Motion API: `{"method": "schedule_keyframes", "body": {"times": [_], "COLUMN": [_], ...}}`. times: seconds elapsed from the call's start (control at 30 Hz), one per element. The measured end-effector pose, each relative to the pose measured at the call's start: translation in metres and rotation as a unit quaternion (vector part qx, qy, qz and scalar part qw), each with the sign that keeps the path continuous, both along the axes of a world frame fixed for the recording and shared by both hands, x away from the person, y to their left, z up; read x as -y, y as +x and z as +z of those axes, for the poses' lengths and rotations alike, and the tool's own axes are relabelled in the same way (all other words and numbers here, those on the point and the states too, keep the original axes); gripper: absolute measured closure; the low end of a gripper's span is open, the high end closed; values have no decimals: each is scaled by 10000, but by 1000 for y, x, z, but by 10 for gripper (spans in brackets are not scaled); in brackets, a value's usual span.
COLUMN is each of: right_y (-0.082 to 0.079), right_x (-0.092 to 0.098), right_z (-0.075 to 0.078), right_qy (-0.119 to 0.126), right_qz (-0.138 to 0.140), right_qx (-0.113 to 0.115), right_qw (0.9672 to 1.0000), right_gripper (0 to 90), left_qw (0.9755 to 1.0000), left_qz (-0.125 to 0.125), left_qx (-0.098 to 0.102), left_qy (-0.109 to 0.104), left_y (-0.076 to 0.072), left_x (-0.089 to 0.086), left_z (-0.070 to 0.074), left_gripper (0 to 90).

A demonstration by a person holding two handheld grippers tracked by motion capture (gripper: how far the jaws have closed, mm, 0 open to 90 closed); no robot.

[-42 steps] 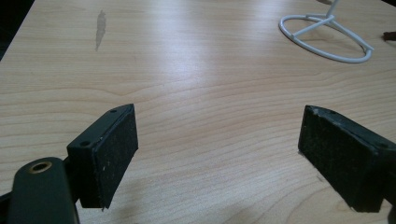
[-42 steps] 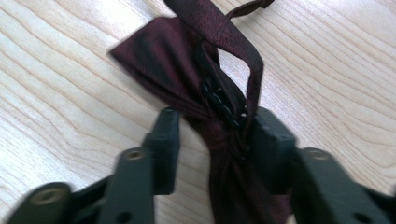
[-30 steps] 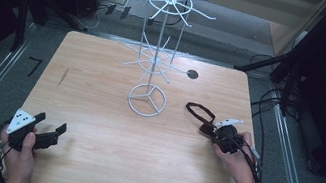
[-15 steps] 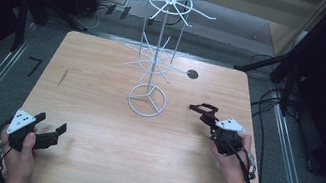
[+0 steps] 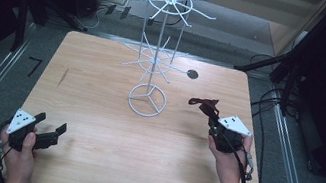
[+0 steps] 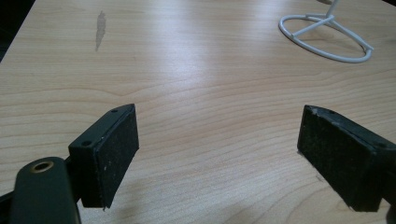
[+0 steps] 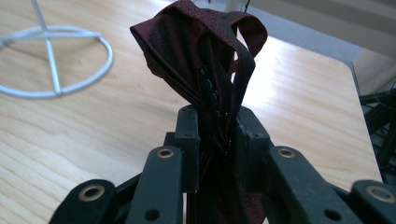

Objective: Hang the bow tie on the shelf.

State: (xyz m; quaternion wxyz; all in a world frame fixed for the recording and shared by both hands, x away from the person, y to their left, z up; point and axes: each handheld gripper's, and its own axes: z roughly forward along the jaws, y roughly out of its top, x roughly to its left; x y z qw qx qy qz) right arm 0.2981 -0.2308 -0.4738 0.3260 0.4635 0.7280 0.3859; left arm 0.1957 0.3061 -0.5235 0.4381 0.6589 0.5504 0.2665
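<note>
High view: right gripper (image 5: 209, 111) clamped on dark red fabric band (image 7: 205, 60), lifted over the table (image 5: 96, 110), right of white wire rack (image 5: 155, 59). Left gripper (image 5: 49, 127) jaws wide apart, near-left corner.

The worktop (image 5: 109, 127) is pale wood or wood-look laminate with fine straight grain, smooth and faintly glossy where light pools on it, with one dull grey smear (image 6: 99, 23) on its surface. The display stand (image 5: 153, 69) is thin wire with a smooth white coating, slightly shiny along its ring base (image 6: 327, 37). The dark red band (image 7: 205, 65) is woven cloth, matt with a fine speckled texture, folded into soft pleats. The right tool (image 7: 217, 126) is matt black plastic with brass-coloured rivets. The left tool (image 6: 219, 154) has pads (image 6: 116, 154) faced in rough, matt black rubbery material, flecked with pale dust
</note>
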Motion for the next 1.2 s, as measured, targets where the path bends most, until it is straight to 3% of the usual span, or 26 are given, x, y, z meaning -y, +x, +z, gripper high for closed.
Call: {"method": "schedule_keyframes", "body": {"times": [0.07, 0.47, 0.77, 0.93, 1.2], "right_y": [-2, 0, 4, 6, 9], "right_x": [-1, -9, -19, -24, -31], "right_z": [5, 21, 35, 48, 60], "right_qy": [130, 240, 226, 386, 440], "right_qz": [-1, -65, -23, -45, -23], "right_qx": [169, 497, 602, 722, 805], "right_qw": [9998, 9985, 9979, 9966, 9958], "right_gripper": [754, 753, 750, 747, 747], "left_qw": [10000, 10000, 10000, 10000, 10000], "left_qz": [5, 13, 8, 7, 10], "left_qx": [-8, -4, -1, -1, 5], "left_qy": [-4, -10, -22, -30, -30], "left_y": [0, 0, 0, 0, 0], "left_x": [0, 0, 0, 0, -1], "left_z": [0, 0, 0, 0, 0], "left_gripper": [132, 130, 130, 129, 129]}}
